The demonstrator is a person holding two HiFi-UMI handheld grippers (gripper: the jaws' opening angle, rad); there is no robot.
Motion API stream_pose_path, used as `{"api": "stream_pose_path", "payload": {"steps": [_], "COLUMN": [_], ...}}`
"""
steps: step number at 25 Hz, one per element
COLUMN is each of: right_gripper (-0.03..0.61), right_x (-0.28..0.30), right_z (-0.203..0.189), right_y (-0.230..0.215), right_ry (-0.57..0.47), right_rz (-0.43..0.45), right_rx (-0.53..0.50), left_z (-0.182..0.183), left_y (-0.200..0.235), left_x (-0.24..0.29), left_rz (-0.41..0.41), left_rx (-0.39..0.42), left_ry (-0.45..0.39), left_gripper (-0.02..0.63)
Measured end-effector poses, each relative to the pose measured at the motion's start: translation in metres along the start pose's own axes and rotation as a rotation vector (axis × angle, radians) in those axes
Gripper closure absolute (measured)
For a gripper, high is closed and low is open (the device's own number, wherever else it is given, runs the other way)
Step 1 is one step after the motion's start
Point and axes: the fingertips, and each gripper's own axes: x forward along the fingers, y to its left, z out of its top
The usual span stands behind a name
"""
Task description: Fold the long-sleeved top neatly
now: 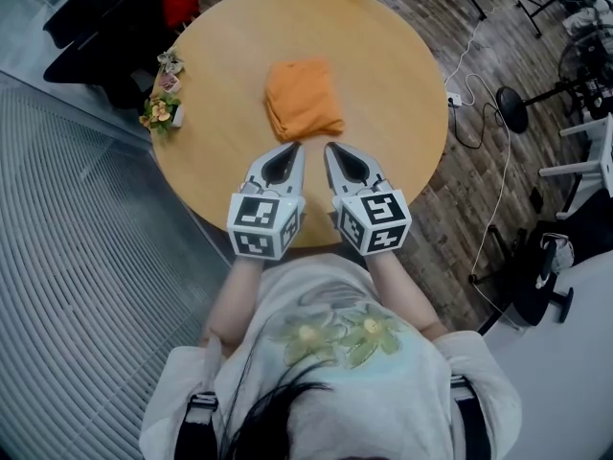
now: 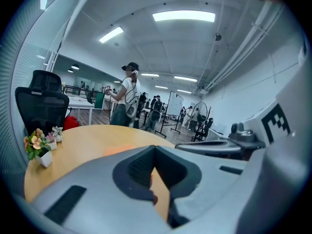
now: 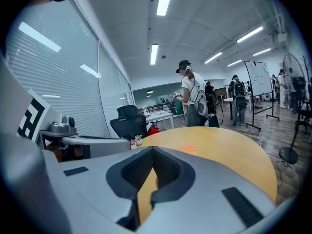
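An orange top (image 1: 303,98) lies folded into a small thick rectangle near the middle of the round wooden table (image 1: 383,56). Just short of its near edge my left gripper (image 1: 297,148) and right gripper (image 1: 330,148) hover side by side, both shut and holding nothing. In the left gripper view the orange top (image 2: 118,149) shows as a low sliver beyond the closed left gripper (image 2: 155,147). The right gripper view has the same orange top (image 3: 186,149) past the shut right gripper (image 3: 153,148).
A small pot of flowers (image 1: 160,111) and little ornaments (image 1: 170,72) stand at the table's left rim. A black office chair (image 1: 101,27) with a red bag sits beyond it. Cables and stands (image 1: 510,108) crowd the floor to the right. People stand far off in the room.
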Motion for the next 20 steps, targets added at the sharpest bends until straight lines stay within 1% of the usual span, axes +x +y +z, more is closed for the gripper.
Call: {"api": "stream_pose_path", "payload": {"steps": [10,20], "right_gripper": [0.560,0.560], "right_x": [-0.0062,-0.0084], "right_z": [-0.0048,-0.0085], "right_y": [0.0037,0.0019], "right_ry": [0.012,0.030], "right_rz": [0.002,-0.001], "right_rx": [0.000,-0.009], "left_z": [-0.0041,-0.0021], "left_y": [-0.0024,-0.0068], "left_x": [-0.0071,-0.0068], "left_rz": [0.001,-0.004], "left_rx": [-0.008,0.016], "left_ry": [0.000,0.000], "left_gripper": [0.610,0.609]}}
